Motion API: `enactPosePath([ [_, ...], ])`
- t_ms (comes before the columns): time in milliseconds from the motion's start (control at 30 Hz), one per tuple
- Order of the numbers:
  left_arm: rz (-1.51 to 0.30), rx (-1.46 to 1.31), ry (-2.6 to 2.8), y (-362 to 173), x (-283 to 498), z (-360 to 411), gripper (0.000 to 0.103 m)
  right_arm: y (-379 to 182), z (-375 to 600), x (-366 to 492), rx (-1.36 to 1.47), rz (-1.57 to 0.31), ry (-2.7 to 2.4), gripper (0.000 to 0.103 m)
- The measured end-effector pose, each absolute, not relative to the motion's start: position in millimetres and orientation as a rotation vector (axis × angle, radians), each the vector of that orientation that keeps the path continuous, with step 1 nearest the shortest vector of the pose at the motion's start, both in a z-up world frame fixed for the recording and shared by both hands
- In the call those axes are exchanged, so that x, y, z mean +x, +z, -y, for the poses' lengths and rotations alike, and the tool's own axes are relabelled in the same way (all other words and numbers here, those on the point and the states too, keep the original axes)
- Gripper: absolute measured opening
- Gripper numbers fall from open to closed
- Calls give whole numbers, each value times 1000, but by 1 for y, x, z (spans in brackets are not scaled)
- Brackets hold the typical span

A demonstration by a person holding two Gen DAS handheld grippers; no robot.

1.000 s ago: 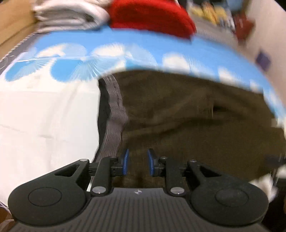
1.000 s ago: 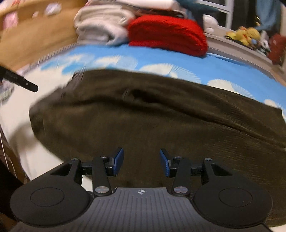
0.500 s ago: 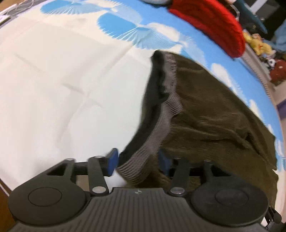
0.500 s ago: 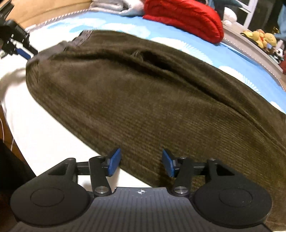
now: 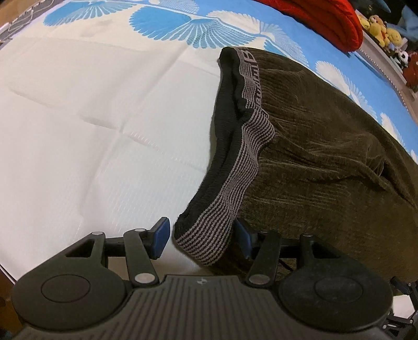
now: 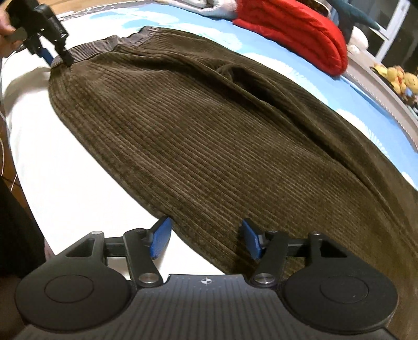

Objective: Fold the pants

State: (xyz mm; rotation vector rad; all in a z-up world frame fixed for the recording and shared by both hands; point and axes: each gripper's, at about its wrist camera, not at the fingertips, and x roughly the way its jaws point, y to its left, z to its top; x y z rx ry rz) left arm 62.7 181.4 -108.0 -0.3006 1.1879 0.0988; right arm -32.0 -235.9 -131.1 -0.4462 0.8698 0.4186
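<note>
Dark olive corduroy pants [image 6: 209, 125] lie flat on the bed, with a grey striped elastic waistband [image 5: 235, 170] at the left end. My left gripper [image 5: 201, 236] is open, its blue pads on either side of the waistband's near corner, which sits between the jaws. It also shows in the right wrist view [image 6: 56, 56] at that corner. My right gripper [image 6: 206, 242] is open, its jaws on either side of the near edge of the pants fabric. In the left wrist view the pants [image 5: 326, 146] stretch off to the right.
The bed sheet [image 5: 91, 117] is white near me and blue with white fan patterns farther back. A red knitted bundle [image 6: 292, 28] and folded pale clothes [image 6: 209, 5] lie at the far side. Stuffed toys [image 6: 397, 75] sit on a ledge at the right.
Both grippers have dropped closer to the pants. The left one swung left to the waistband corner and opened around it. The right one reached the near fabric edge.
</note>
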Motion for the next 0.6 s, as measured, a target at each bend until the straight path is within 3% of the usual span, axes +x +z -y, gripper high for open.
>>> enactPosePath([
  [100,-1183,-267,87,-108,61,-176,59,-132,231,-37,-491,-838,466,38],
  [200,-1171,-240,74,-107,59,-172,49,-135,222,-47,-598,-787,502,20],
  [267,-1156,-231,65,-105,58,-170,42,-135,219,-52,-660,-759,508,14],
  [333,-1120,-220,55,-97,55,-168,33,-130,221,-52,-666,-741,510,11],
  [600,-905,-351,72,-51,27,-187,27,-68,252,-65,-494,-562,514,8],
])
